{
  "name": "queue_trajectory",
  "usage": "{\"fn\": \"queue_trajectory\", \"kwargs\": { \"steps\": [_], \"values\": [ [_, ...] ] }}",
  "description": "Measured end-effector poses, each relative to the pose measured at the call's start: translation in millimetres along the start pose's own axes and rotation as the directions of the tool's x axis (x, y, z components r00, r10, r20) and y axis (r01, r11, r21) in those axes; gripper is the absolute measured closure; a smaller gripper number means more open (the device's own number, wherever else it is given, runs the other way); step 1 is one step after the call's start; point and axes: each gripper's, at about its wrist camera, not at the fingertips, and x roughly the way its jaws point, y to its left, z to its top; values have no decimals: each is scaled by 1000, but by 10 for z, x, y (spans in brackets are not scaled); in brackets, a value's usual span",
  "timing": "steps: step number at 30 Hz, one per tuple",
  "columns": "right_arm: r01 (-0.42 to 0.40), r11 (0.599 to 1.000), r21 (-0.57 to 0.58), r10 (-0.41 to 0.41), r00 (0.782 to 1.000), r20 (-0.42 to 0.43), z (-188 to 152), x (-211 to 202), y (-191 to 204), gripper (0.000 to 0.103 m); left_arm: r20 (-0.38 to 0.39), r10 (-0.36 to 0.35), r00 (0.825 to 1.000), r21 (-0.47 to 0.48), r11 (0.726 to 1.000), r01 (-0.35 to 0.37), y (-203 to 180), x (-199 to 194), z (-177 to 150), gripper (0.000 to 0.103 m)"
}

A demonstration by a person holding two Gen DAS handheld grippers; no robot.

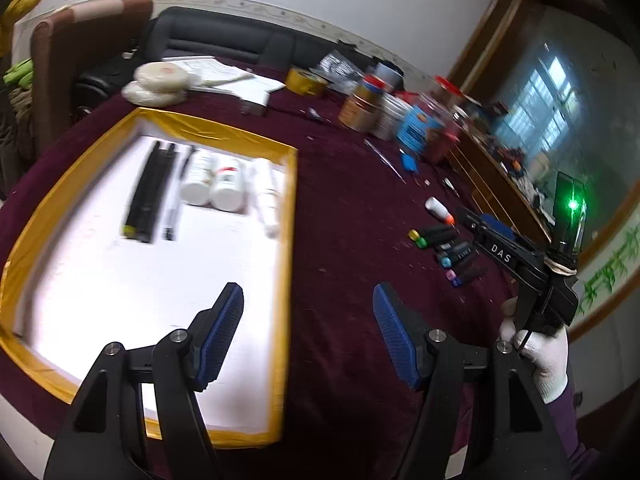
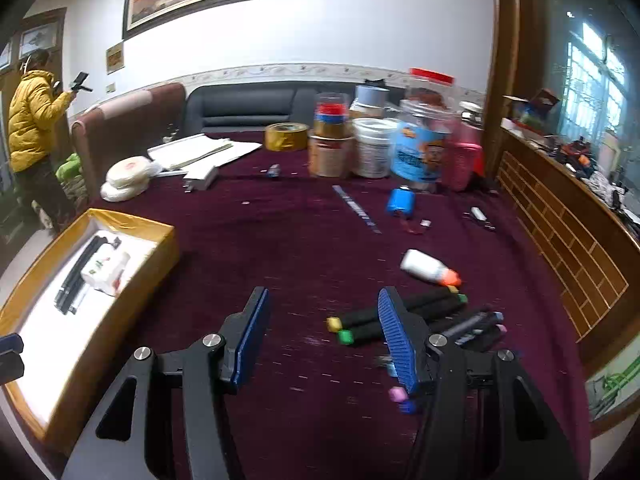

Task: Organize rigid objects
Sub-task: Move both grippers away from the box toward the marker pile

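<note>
A gold-edged white tray holds black pens, two white bottles and a white tube. My left gripper is open and empty over the tray's right edge. Several markers with coloured caps lie on the maroon cloth, with a white glue bottle with an orange cap beyond them. My right gripper is open and empty, its right finger over the markers' left ends. It also shows in the left wrist view, held by a white-gloved hand.
Jars and cans, a yellow tape roll, papers and white discs stand at the table's far side. A blue object and small bits lie mid-table. A wooden cabinet is on the right. A person in yellow stands far left.
</note>
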Motion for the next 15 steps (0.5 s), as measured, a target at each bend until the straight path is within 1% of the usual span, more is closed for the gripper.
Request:
{"fn": "queue_trajectory", "kwargs": {
  "steps": [7,15],
  "values": [
    [67,998,15,-68,997,31,-76,-53,-367,52,-37,10,999,57,998,-8,-308,117,-40,36],
    [112,993,27,-113,993,47,-125,-66,-560,51,-66,25,997,85,996,-20,-468,210,-81,36]
  ]
}}
